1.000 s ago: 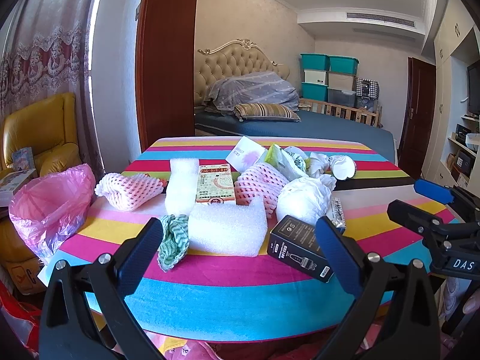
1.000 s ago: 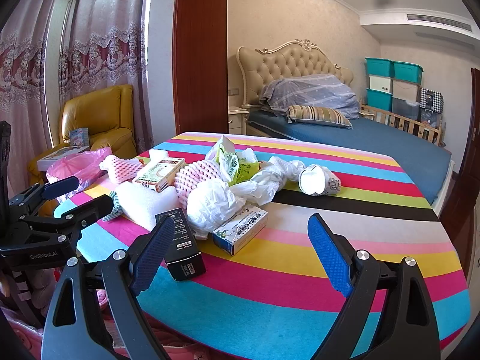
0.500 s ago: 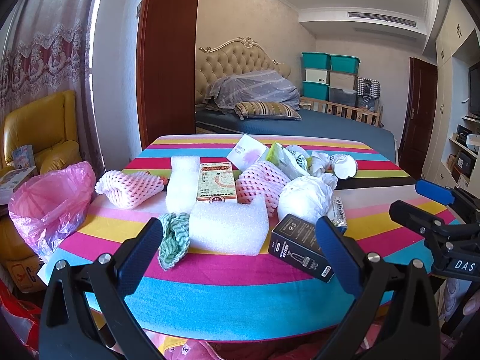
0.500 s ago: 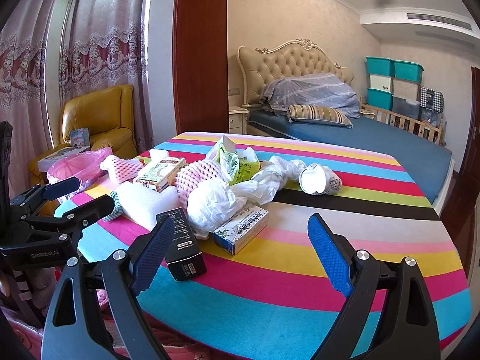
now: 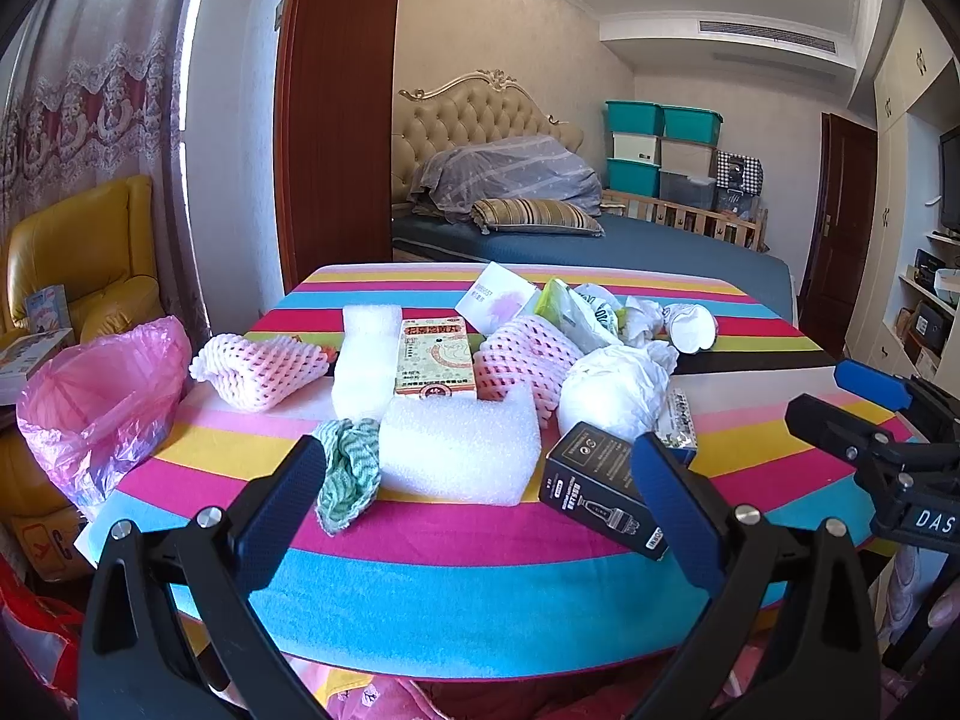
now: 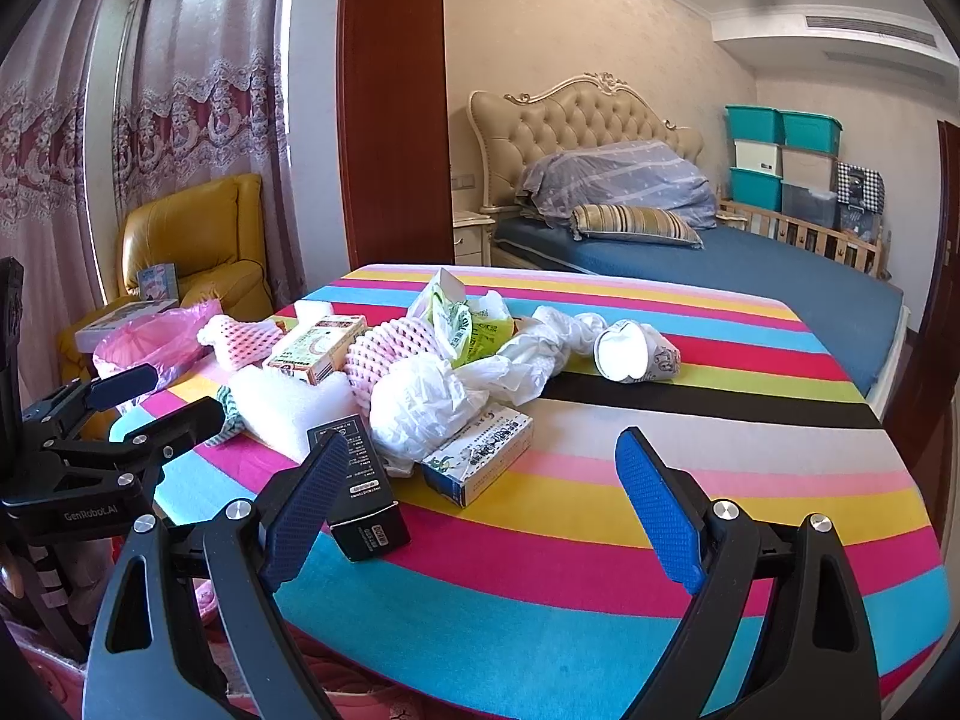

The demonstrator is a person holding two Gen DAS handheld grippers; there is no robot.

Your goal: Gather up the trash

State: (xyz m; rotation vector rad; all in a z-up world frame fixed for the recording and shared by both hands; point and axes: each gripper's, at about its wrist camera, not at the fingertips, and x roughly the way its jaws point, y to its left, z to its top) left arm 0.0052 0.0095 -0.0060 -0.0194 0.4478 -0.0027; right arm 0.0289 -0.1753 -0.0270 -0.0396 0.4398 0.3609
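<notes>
While both the left gripper (image 5: pixel 474 480) and right gripper (image 6: pixel 480 486) hover spread wide and empty at the striped table's (image 6: pixel 690 504) near edge, I worry the light white foam block (image 5: pixel 456 450) could skid when nudged, missing the pink plastic bag (image 5: pixel 102 396) hanging left.

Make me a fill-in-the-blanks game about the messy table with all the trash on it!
1. The trash bag hanging at the table's edge is ____.
2. Both hand-held grippers, left and right, have their jaws ____.
3. The paper cup lies on its ____.
4. The long box nearest the left gripper is coloured ____.

Missing words: pink; open; side; black
</notes>
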